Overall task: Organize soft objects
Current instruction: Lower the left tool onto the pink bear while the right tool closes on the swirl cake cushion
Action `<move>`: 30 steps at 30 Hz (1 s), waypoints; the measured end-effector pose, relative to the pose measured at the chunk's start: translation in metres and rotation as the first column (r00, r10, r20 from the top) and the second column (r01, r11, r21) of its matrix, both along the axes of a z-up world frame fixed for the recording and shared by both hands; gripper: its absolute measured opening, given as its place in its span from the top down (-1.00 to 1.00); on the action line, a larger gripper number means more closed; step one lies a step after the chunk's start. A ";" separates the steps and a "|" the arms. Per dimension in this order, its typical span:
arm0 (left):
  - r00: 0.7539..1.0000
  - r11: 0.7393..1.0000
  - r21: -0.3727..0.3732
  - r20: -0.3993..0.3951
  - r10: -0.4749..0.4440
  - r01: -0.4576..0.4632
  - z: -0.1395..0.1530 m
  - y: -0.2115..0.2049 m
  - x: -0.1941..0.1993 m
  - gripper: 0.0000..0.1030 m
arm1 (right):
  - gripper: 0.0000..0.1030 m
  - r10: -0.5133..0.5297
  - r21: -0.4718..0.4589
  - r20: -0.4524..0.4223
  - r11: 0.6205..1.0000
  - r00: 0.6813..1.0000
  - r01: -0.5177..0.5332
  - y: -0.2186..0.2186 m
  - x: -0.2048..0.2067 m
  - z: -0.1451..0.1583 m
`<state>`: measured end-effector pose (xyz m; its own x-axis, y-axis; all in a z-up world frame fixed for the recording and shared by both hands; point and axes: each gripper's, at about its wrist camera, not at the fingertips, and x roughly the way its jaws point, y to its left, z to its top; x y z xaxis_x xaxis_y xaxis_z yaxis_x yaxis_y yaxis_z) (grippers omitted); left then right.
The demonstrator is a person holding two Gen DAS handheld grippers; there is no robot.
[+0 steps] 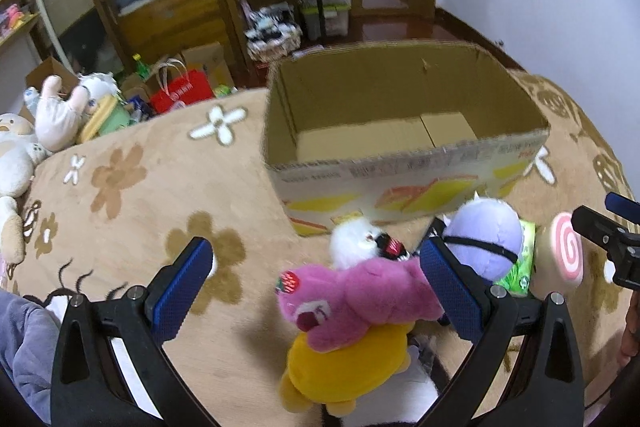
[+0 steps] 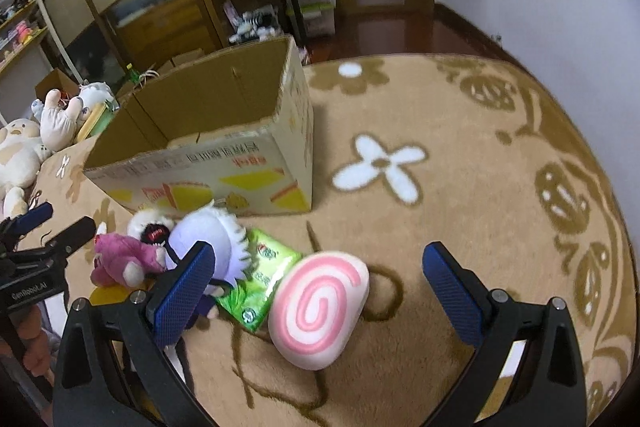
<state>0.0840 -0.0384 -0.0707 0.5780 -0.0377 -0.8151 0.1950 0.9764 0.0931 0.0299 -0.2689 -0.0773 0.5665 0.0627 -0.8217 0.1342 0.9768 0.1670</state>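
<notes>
Soft toys sat bunched on the carpet (image 2: 460, 155) right in front of the cardboard box (image 1: 400, 99), prob so each one only needed a short lift over the low front wall. Box was open-topped, corrugated, bare inside as far as I could see, printed w/ yellow blocks on the outside.

Left claw (image 1: 320, 287) hung over the pile w/ its fingers spread wide, holding nothing; pink plush (image 1: 360, 295) lay between them, draped on a yellow plush (image 1: 344, 367), so that looked like the pick it was lined up for. Right claw (image 2: 320, 287) was also spread wide & empty, bracketing the swirl cushion (image 2: 320, 307), a smooth rounded pad w/ a pink spiral on white.

Beside it: crinkly green packet (image 2: 260, 287) under a lilac plush (image 2: 204, 243) w/ a shaggy white fringe, and a fluffy white toy (image 1: 354, 241) touching the box wall. Carpet was tan, short pile, flower pattern
</notes>
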 end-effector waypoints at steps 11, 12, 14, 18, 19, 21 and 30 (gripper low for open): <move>0.984 0.999 -0.015 -0.169 -0.048 0.047 -0.038 -0.011 0.011 -0.98 | -1.00 0.009 0.059 -0.125 0.998 0.992 -0.002 -0.003 0.007 -0.029; 0.983 0.999 -0.014 -0.177 -0.047 0.046 -0.041 -0.011 0.012 -0.98 | -1.00 0.012 0.059 -0.133 0.998 0.991 -0.004 -0.002 0.007 -0.031; 0.980 0.999 -0.014 -0.196 -0.043 0.041 -0.046 -0.010 0.014 -0.98 | -0.93 0.023 0.064 -0.148 0.998 0.989 -0.013 0.000 0.007 -0.033; 0.970 0.999 -0.032 -0.239 -0.043 0.037 -0.054 -0.007 0.015 -0.98 | -0.68 0.038 0.077 -0.181 0.997 0.983 -0.024 0.002 0.007 -0.039; 0.968 0.999 -0.036 -0.247 -0.045 0.037 -0.055 -0.006 0.016 -0.98 | -0.61 0.038 0.078 -0.188 0.997 0.982 -0.024 0.002 0.008 -0.040; 0.965 0.998 -0.044 -0.259 -0.047 0.037 -0.058 -0.004 0.017 -0.98 | -0.47 0.042 0.089 -0.201 0.996 0.979 -0.024 0.001 0.008 -0.042; 0.955 0.995 -0.079 -0.289 -0.074 0.053 -0.068 -0.003 0.013 -0.81 | -0.25 0.042 0.088 -0.224 0.996 0.974 -0.023 -0.001 0.011 -0.051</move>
